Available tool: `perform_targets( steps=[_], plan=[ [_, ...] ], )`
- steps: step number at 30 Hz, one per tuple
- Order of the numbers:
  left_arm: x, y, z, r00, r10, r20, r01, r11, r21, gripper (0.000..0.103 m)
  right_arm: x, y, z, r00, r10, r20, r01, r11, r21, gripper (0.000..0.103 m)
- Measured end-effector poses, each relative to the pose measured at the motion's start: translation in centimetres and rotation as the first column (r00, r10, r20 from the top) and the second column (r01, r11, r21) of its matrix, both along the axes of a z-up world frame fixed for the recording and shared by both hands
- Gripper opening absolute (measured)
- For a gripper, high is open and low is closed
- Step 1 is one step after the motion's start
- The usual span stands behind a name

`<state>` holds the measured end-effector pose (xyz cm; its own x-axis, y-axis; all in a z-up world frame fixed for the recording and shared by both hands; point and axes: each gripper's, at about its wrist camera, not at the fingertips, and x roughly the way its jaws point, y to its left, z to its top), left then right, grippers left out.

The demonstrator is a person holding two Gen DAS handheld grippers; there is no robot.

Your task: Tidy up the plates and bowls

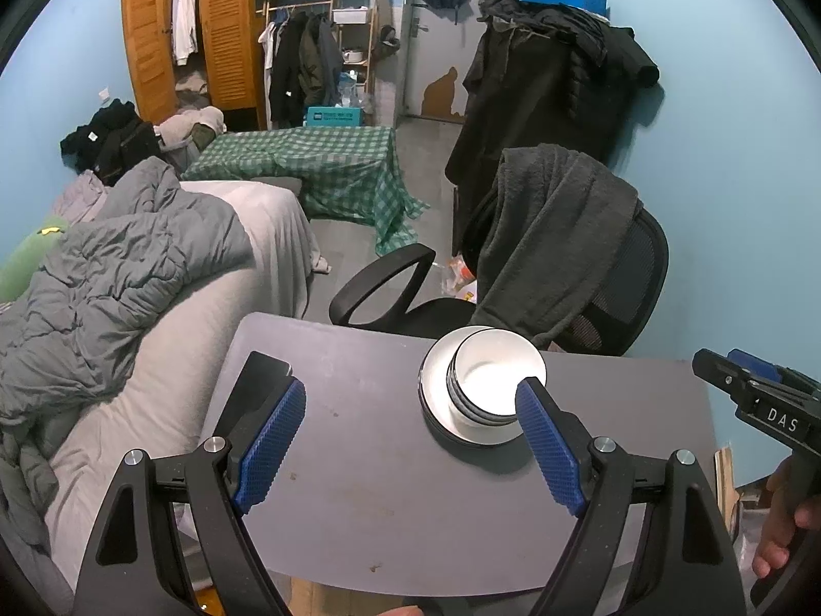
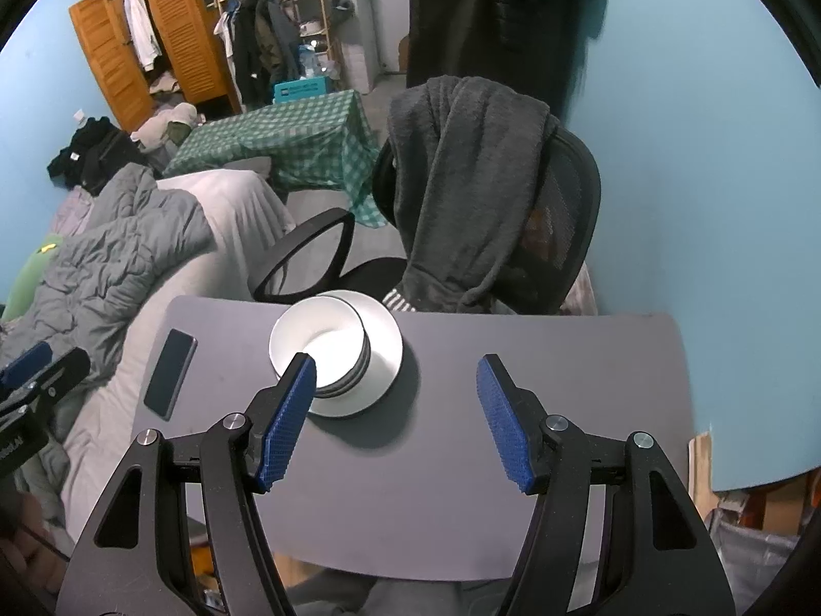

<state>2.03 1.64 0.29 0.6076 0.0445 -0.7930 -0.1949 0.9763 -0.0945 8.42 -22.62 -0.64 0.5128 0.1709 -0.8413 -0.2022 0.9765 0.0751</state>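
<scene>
The bowls [image 1: 487,385] sit nested in a small stack, white inside with dark rims showing down the side, and they rest on white plates [image 1: 436,364] near the far edge of the grey bench [image 1: 369,487]. The stack stands off-centre on the plates, toward the near side.

The left gripper [image 1: 410,446] hangs over the bench with its jaws spread wide and nothing between them; its right blue pad lies in front of the bowls' near rim, though I cannot tell whether it touches. The right gripper [image 2: 395,416] is likewise spread open and empty, its left pad overlapping the bowls [image 2: 320,344] from this side, the plates [image 2: 382,354] showing between its fingers.

A dark phone [image 2: 170,372] lies flat on the bench, well to the left of the crockery. Behind the bench stands a black office chair [image 1: 636,277] with a grey robe [image 1: 554,226] draped over its back. A bed [image 1: 154,308] with a rumpled grey duvet runs along the left.
</scene>
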Motion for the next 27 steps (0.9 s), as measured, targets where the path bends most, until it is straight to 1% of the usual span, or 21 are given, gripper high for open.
perform_targets(
  steps=[13,27],
  plan=[
    [0.5,0.1,-0.1,1.0,-0.022,0.0,0.022,1.0,0.009,0.085,-0.1,0.5,0.1,1.0,0.002,-0.001,-0.002,1.0,-0.003,0.064],
    [1.1,0.3,-0.1,0.999,-0.037,-0.02,0.037,0.999,-0.014,0.086,0.3,0.8,-0.4,1.0,0.005,-0.008,-0.005,1.0,-0.011,0.064]
  ],
)
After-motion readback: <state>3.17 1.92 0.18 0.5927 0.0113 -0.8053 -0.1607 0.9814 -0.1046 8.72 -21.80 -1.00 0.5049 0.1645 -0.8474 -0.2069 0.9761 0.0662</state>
